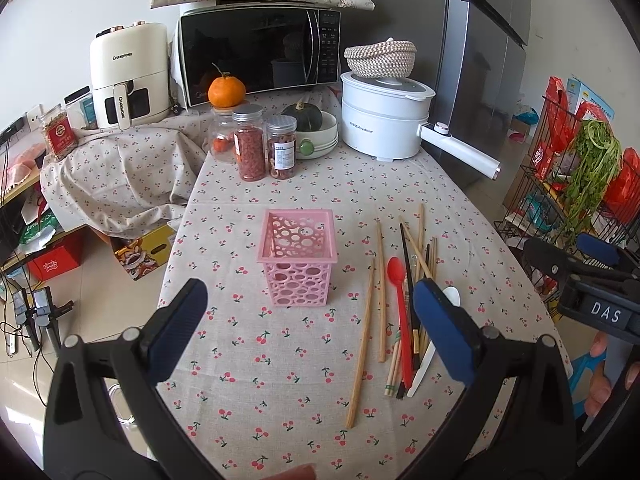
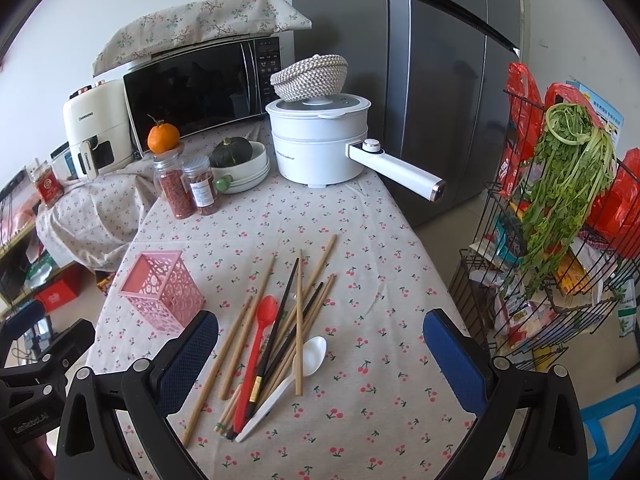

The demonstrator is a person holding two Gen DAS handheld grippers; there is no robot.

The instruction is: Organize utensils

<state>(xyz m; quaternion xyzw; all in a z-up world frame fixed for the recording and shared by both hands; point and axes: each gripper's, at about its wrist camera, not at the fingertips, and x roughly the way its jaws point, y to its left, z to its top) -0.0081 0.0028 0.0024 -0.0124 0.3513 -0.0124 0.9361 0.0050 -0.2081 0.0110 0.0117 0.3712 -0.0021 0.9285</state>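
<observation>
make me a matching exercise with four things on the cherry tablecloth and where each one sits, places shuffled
Things:
1. pink perforated plastic basket
2. red plastic spoon
3. orange mandarin
4. woven rope bowl

Places:
A. on top of a clear jar
B. on the white electric pot's lid
C. standing alone, left of the utensil pile
D. lying among the chopsticks

Pairs: 1-C, 2-D, 3-A, 4-B

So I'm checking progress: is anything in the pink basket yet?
No, the pink basket is empty, and the chopsticks and red spoon lie on the tablecloth beside it.
</observation>
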